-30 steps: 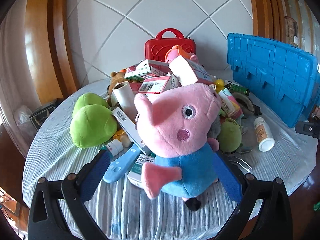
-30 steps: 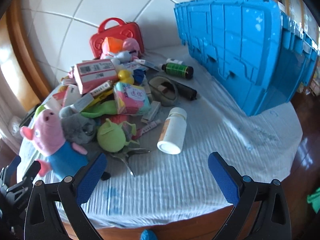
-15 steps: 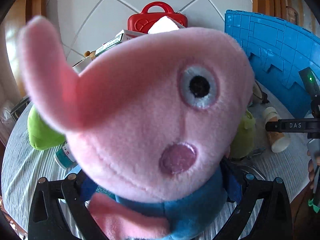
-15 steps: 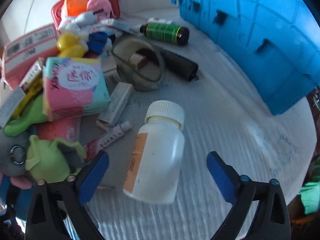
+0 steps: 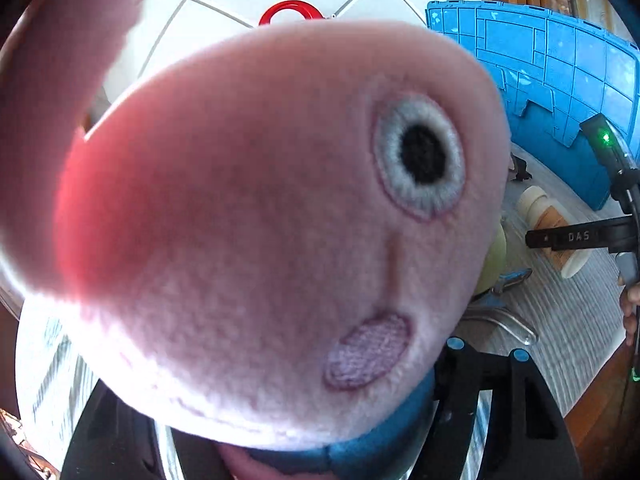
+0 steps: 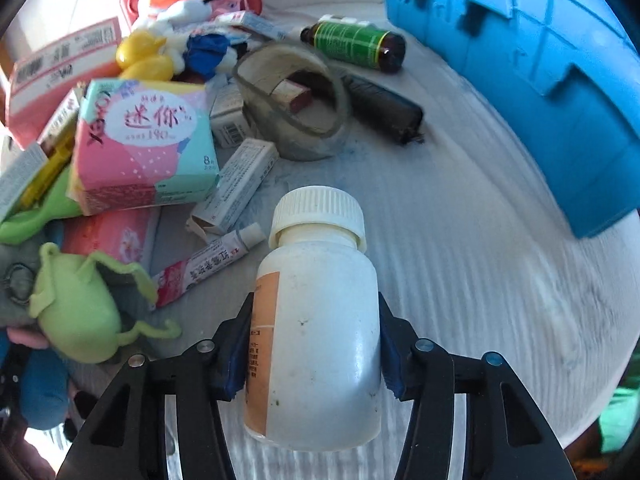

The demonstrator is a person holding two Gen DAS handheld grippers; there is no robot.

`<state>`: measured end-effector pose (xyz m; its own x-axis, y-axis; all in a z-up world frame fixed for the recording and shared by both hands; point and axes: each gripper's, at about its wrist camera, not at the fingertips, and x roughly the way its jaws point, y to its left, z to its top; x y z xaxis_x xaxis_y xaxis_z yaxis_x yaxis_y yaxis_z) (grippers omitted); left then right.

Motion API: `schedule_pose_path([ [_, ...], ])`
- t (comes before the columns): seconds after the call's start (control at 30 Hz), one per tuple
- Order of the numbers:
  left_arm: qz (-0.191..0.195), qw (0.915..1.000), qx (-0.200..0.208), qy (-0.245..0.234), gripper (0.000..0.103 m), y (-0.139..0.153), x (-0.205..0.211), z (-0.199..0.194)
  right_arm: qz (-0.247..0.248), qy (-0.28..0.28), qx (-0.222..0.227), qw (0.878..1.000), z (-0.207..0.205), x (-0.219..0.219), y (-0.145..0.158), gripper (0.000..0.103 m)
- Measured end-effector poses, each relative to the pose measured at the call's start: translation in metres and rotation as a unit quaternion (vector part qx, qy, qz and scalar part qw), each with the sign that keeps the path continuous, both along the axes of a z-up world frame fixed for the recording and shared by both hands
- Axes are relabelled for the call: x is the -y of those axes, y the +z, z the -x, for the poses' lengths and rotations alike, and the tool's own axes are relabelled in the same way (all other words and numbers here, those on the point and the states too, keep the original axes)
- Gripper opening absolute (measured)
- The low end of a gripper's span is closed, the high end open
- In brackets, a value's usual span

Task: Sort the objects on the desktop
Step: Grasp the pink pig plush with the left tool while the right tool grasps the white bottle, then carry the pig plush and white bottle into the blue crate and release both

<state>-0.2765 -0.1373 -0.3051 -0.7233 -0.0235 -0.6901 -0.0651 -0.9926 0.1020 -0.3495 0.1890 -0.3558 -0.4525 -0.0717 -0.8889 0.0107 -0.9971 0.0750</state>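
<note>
A pink pig plush toy in a blue shirt fills the left wrist view, very close to the camera. My left gripper is shut on its blue body, and the head hides most of the fingers. In the right wrist view my right gripper is shut on a white pill bottle with an orange label, which lies on the white cloth with its cap pointing away. The bottle also shows in the left wrist view, with the right gripper's arm across it.
A blue plastic crate stands at the right on the cloth-covered round table. A pile at the left holds a pink tissue pack, a green plush, an ointment tube, a tape roll, a brown bottle and a red case.
My left gripper has closed in on the pig, whose head now fills the view. My right gripper has moved onto the white bottle and shut on it.
</note>
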Motion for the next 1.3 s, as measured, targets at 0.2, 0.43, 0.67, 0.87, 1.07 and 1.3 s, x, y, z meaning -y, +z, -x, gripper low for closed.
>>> schedule_pose_path([
  [0.2,0.004,0.9993,-0.036,-0.009,0.069,0.035,0.014,-0.026,0.0,0.004,-0.04,0.999,-0.017,0.002,0.035,0.052],
  [0.43,0.02,0.9936,-0.106,-0.034,0.069,0.102,0.013,-0.041,0.024,0.001,-0.115,0.993,-0.033,0.012,0.104,0.052],
  [0.67,0.022,0.974,-0.197,-0.108,0.069,0.183,-0.029,-0.046,0.034,-0.011,-0.218,0.975,-0.063,0.012,0.202,0.052],
  [0.87,0.0,0.949,-0.256,-0.183,0.069,0.249,-0.092,-0.036,0.024,-0.042,-0.309,0.95,-0.087,-0.019,0.289,0.052],
  [1.07,-0.036,0.9265,-0.275,-0.255,0.069,0.304,-0.175,-0.007,0.009,-0.096,-0.369,0.924,-0.081,-0.091,0.351,0.052],
  [1.3,-0.071,0.9109,-0.269,-0.305,0.069,0.356,-0.3,0.058,-0.015,-0.136,-0.373,0.918,-0.029,-0.197,0.377,0.052],
])
